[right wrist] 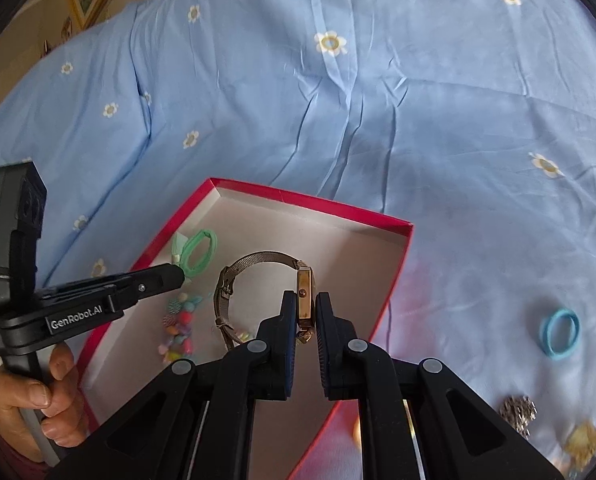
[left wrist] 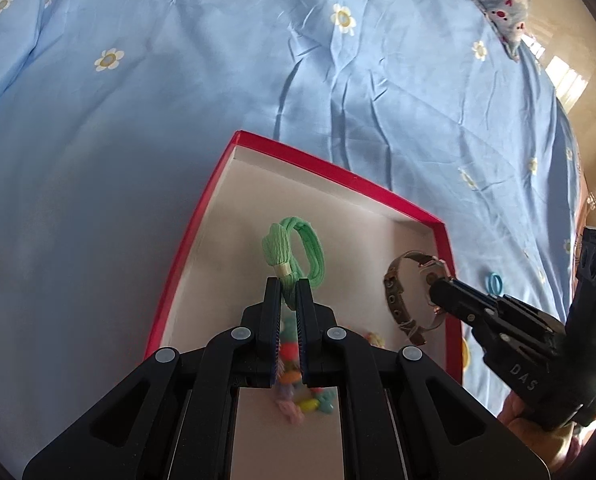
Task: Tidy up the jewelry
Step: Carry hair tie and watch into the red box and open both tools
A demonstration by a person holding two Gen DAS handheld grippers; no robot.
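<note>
A red-rimmed box [left wrist: 202, 216] [right wrist: 306, 200] with a pale inside lies on the blue bedspread. My left gripper [left wrist: 289, 292] [right wrist: 180, 274] is shut on a green hair tie [left wrist: 298, 250] [right wrist: 198, 250], which hangs over the box. My right gripper [right wrist: 306, 300] [left wrist: 434, 294] is shut on the gold case of a wristwatch [right wrist: 303, 292] [left wrist: 402, 292]; its mesh strap loops out to the left above the box. A colourful bead bracelet [right wrist: 178, 330] [left wrist: 298, 396] lies on the box floor beneath the grippers.
On the bedspread right of the box lie a blue hair tie [right wrist: 560, 334] [left wrist: 494, 283], a silver trinket [right wrist: 518, 410] and a gold piece [right wrist: 584, 442]. A person's hand [right wrist: 38, 396] grips the left tool. A patterned pillow [left wrist: 494, 0] sits far right.
</note>
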